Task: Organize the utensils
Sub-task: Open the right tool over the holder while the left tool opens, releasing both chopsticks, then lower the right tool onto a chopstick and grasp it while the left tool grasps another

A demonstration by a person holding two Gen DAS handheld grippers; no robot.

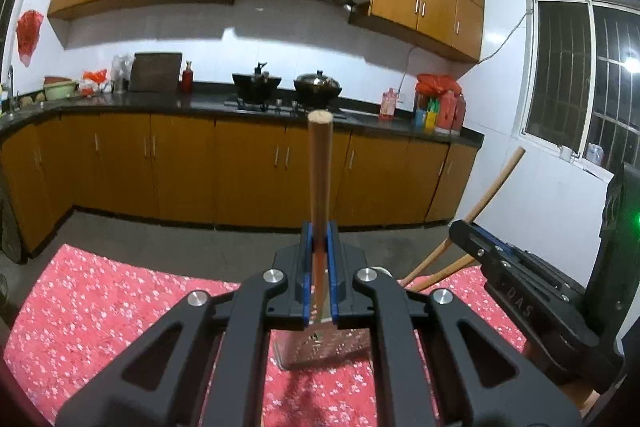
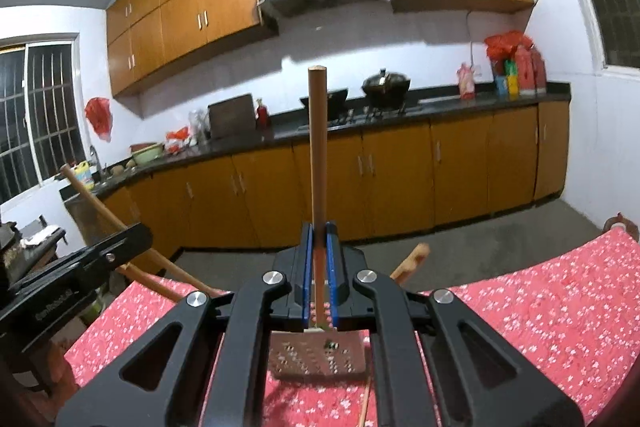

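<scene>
In the left wrist view my left gripper [image 1: 319,231] is shut on the wooden handle [image 1: 319,167] of a spatula. The handle stands up past the blue pads, and its perforated metal blade [image 1: 320,349] hangs behind the fingers over the red floral cloth [image 1: 100,307]. My right gripper [image 1: 460,229] shows at the right with another wooden handle [image 1: 500,183] slanting up from it. In the right wrist view my right gripper [image 2: 319,231] is shut on a like handle [image 2: 317,147], its holed blade [image 2: 320,351] below. My left gripper [image 2: 136,233] appears at the left.
More wooden handles [image 1: 444,271] lie on the cloth between the grippers, one with a hole at its end [image 2: 412,259]. Beyond the table edge are a grey floor, orange cabinets [image 1: 180,167], and a dark counter [image 1: 208,103] with pots on a stove [image 1: 318,85].
</scene>
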